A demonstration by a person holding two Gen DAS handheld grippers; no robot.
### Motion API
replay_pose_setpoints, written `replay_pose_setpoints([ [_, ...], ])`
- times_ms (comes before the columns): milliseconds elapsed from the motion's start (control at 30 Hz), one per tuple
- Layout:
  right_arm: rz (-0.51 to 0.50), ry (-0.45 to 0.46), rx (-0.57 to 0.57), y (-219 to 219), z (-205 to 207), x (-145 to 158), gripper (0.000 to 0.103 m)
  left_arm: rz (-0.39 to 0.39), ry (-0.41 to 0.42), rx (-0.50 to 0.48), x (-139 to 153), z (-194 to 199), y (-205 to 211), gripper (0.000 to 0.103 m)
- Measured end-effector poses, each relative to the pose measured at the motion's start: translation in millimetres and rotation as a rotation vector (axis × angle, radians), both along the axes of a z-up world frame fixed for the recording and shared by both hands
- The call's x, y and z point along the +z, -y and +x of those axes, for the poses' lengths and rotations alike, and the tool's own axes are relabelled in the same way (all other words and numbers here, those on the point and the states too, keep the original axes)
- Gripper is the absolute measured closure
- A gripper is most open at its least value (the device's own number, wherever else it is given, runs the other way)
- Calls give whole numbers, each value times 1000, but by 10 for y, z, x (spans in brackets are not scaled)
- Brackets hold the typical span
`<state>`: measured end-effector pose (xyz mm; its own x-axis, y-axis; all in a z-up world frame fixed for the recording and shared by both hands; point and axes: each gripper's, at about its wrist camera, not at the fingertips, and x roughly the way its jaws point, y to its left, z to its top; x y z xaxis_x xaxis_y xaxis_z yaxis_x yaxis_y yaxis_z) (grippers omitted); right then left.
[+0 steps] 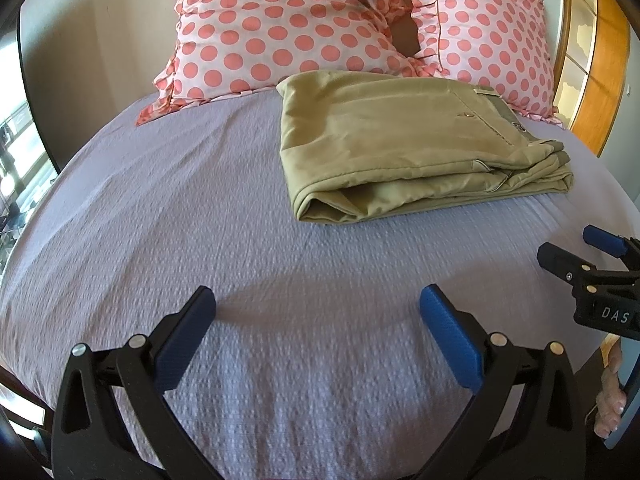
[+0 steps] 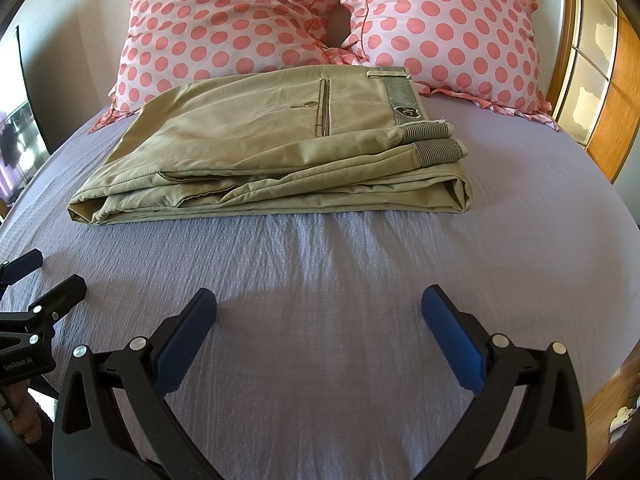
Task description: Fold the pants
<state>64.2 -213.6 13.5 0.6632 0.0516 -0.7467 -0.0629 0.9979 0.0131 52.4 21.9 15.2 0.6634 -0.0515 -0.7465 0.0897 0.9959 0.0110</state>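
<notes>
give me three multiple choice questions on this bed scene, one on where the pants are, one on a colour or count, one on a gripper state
1. Where do the khaki pants lie?
A. on the lavender bedsheet, in front of the pillows
B. on the floor
C. on top of both pillows

2. How many polka-dot pillows are there?
A. one
B. two
C. four

3. How is the left gripper?
A. shut on the pants
B. shut on the sheet
C. open, holding nothing

Answers: 1 A, the folded stack rests on the sheet; 2 B, two lean side by side; 3 C, its fingers stand wide apart over bare sheet, like the right gripper.
</notes>
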Motion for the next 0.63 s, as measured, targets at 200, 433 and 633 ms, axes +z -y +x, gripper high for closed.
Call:
replay_pose_setpoints([
  [200,0,0,0,1,5,0,1,0,0,3,-1,6,-7,2],
  [433,0,0,-1,-1,7,1,1,2,1,8,-9,10,0,2],
  [633,0,0,-1,-1,7,1,1,2,2,7,-8,8,1,2],
])
